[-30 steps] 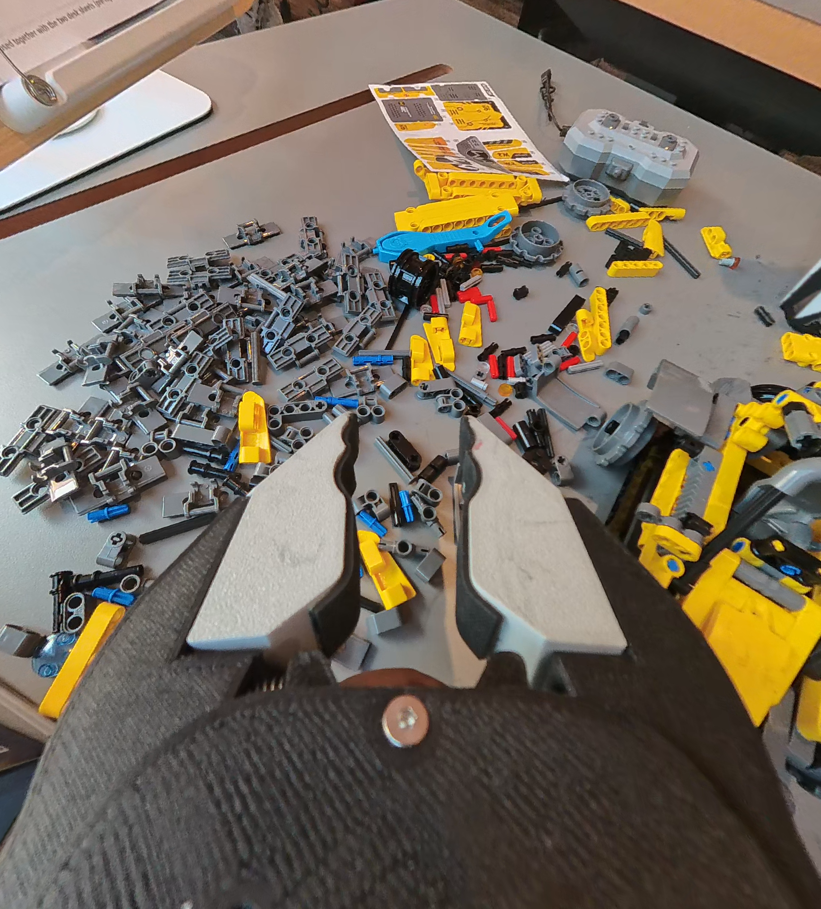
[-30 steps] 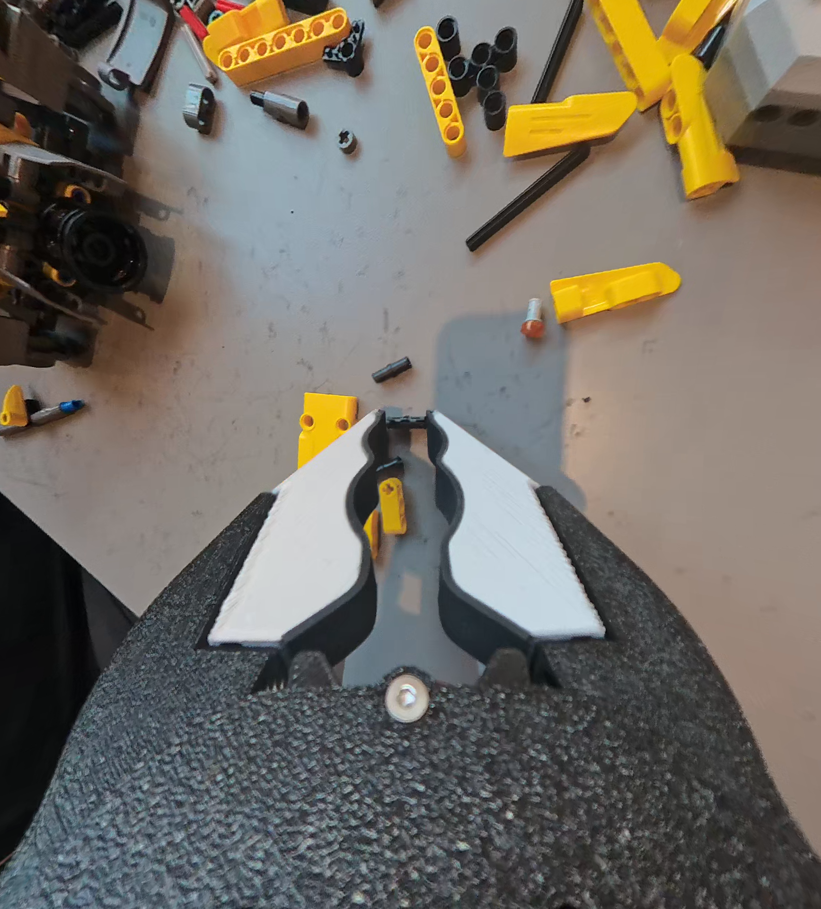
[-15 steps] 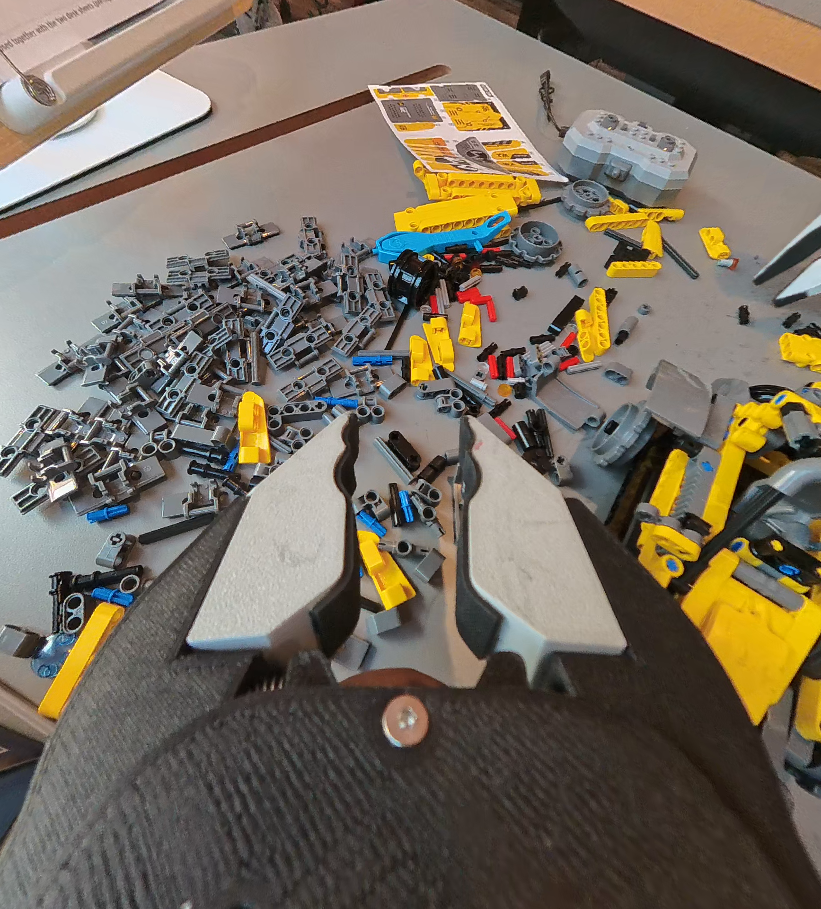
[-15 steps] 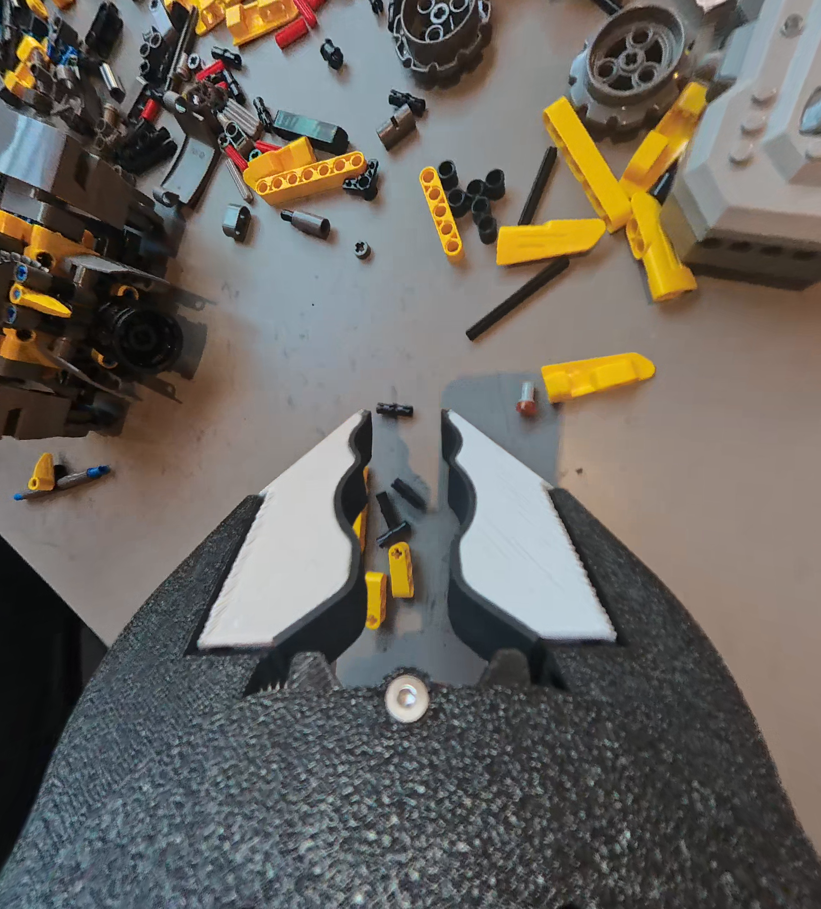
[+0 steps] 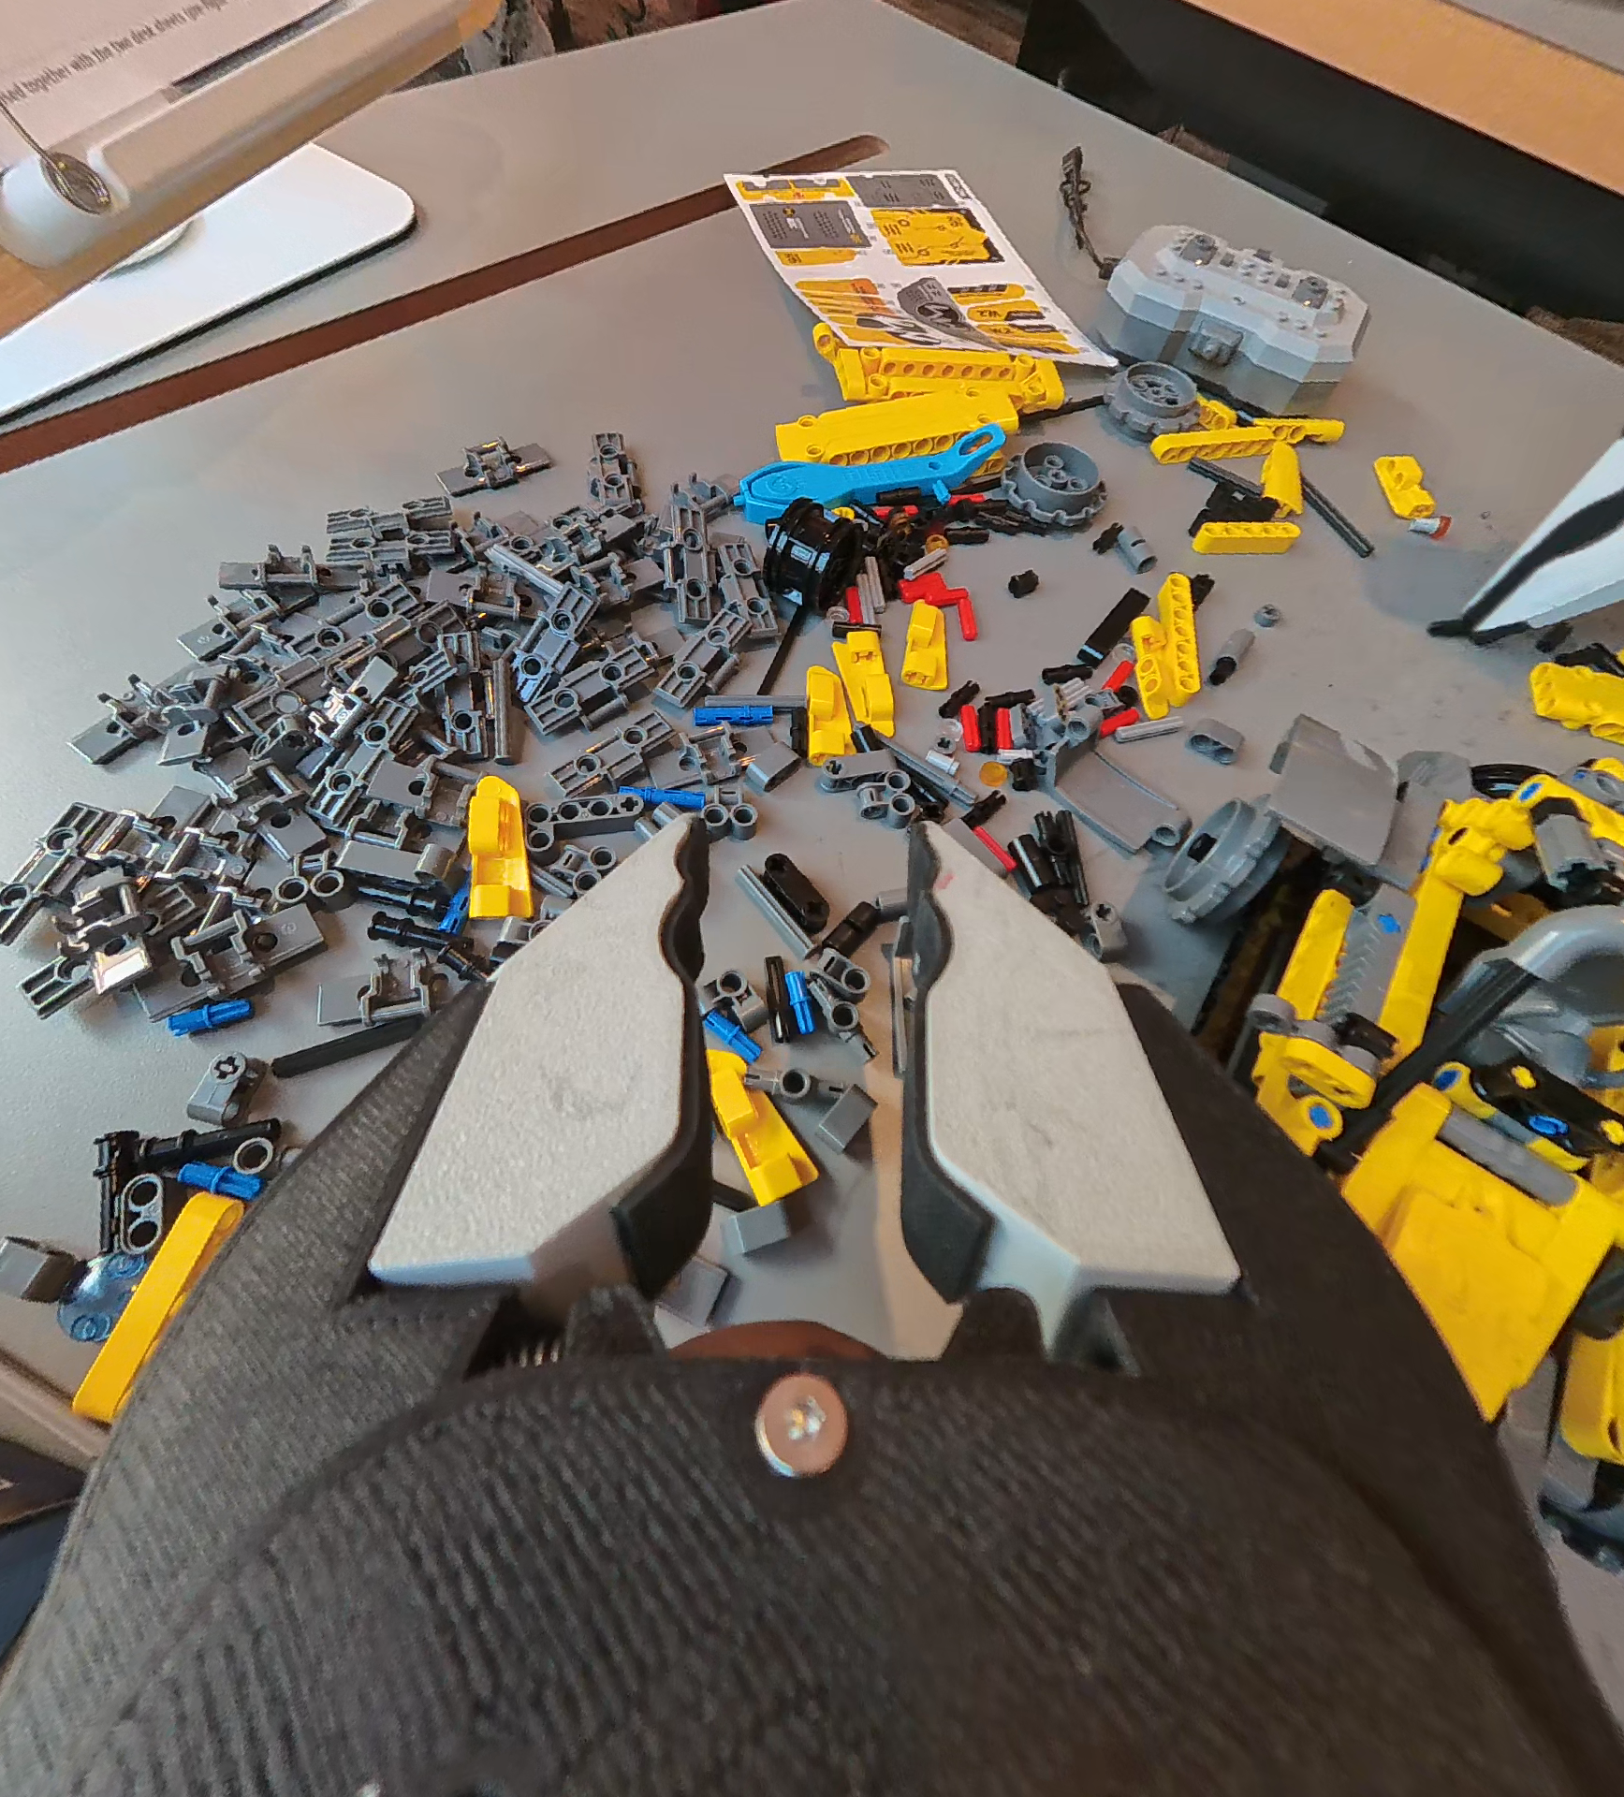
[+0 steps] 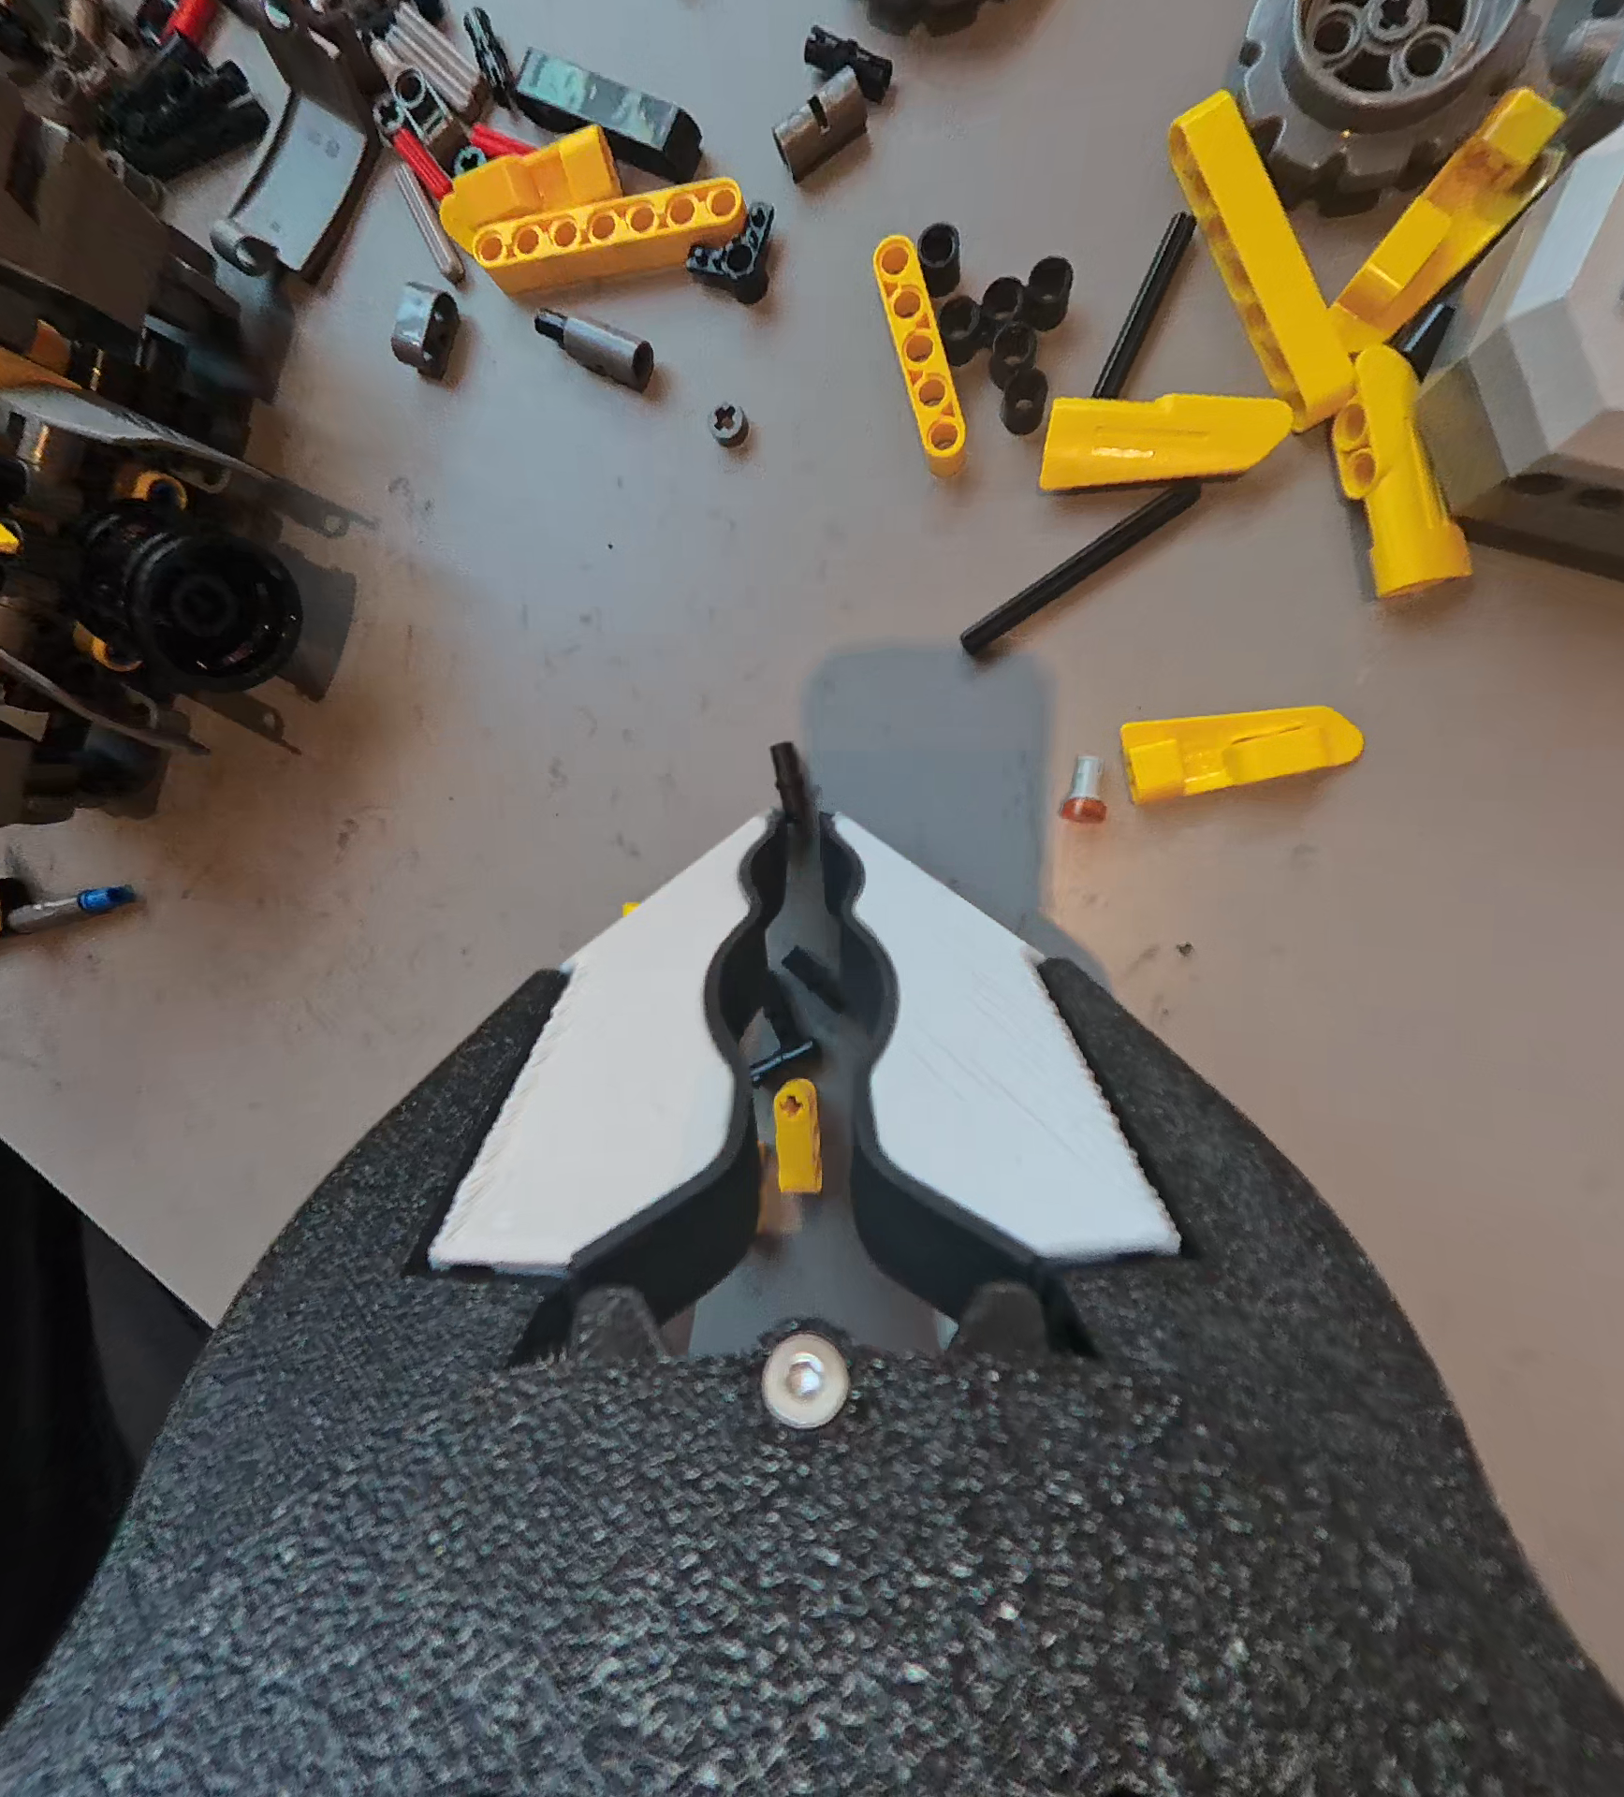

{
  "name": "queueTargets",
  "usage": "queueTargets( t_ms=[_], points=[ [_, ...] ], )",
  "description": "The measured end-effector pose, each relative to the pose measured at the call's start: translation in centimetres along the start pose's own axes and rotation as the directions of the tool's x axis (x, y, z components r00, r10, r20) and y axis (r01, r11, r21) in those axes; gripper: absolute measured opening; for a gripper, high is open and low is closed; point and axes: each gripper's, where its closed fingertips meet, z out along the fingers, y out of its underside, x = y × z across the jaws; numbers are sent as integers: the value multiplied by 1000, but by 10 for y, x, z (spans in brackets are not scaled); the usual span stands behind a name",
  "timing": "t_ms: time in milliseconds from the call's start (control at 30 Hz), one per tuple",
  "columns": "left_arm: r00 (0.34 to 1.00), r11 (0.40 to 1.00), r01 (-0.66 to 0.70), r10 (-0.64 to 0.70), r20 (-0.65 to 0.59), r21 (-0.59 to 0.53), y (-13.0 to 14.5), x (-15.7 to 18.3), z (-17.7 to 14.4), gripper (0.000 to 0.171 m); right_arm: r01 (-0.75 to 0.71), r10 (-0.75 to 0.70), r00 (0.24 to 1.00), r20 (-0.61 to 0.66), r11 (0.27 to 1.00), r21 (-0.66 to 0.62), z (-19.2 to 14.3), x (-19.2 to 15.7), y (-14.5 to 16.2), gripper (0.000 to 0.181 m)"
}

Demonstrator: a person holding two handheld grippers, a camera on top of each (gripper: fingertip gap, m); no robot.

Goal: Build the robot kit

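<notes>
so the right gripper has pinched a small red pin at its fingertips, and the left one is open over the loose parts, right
Not quite: the pin is black, not red. The right wrist view shows the right gripper shut on the small black pin, which sticks out past its tips above the grey table. The rest holds: the left gripper is open over the loose parts.

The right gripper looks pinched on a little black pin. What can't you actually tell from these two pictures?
- Right wrist view: the right gripper tips close on the black pin; the fingers hide its lower end.
- Right wrist view: the grey box is cut off by the right edge.
- Left wrist view: the left gripper body hides the table beneath it.
- Left wrist view: the yellow model runs off the right edge.
</notes>
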Motion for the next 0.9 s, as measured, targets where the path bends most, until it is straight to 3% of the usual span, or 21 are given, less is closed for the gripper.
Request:
queueTargets(
  t_ms=[200,367,533,900],
  points=[
    [1000,1000,-7,7,0,-2,0,1,1,38,-22,22,1000,4,997,76,-11,2,-12,15],
    [1000,1000,-2,2,1,-3,1,0,1,38,-5,5,999,-34,1000,19,-1,5,-8,15],
    [1000,1000,-3,3,-1,-4,1,1,0,38,2,-3,999,-39,1000,-11,1,5,-2,0],
    [1000,1000,-3,3,-3,0,0,2,0,38,3,-4,1000,-23,999,-50,-8,-3,19,0]
  ],
)
